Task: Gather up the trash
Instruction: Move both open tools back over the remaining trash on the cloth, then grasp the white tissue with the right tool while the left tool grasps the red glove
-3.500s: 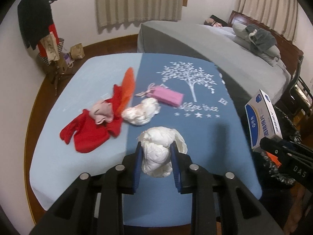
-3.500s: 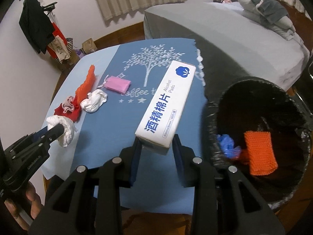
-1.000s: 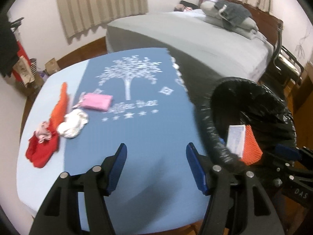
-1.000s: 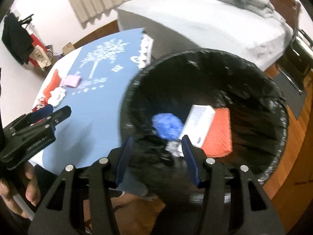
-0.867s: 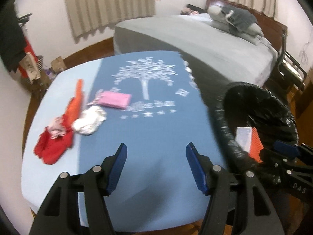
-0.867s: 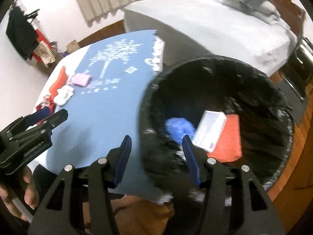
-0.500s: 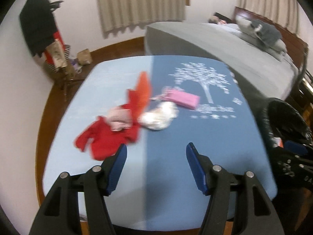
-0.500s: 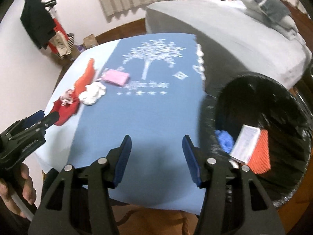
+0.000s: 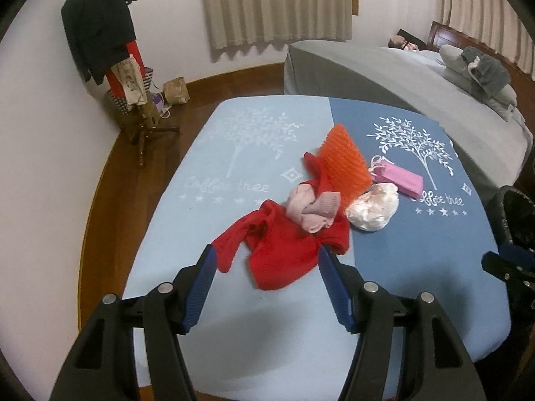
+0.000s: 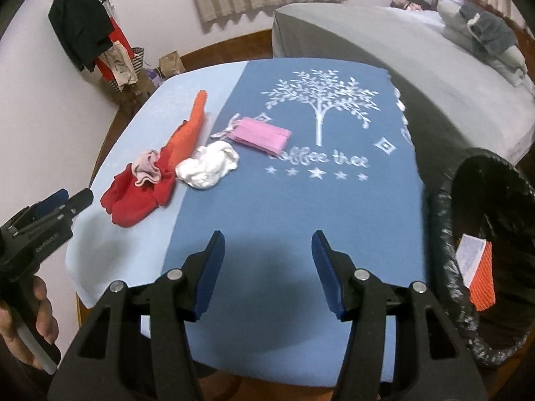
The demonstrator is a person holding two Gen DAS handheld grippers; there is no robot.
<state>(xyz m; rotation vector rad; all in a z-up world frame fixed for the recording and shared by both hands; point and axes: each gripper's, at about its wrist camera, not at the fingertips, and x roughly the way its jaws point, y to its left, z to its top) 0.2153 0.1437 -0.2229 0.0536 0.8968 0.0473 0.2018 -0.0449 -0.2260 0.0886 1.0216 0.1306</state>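
Note:
My left gripper is open and empty, just short of a red cloth with a pink sock on it. An orange mesh piece, a white crumpled tissue and a pink packet lie beyond. My right gripper is open and empty over the dark blue half of the table cloth. From there the tissue, the packet and the red cloth lie ahead to the left. The black-lined trash bin stands at the right.
In the bin lie a white box and an orange mesh piece. A grey bed stands behind the table. A coat stand with clothes is at the far left. The left gripper's body shows in the right wrist view.
Both grippers have let go of their loads, the white tissue wad and the box, and swung left from the bin back over the table. The left one now faces the red cloth.

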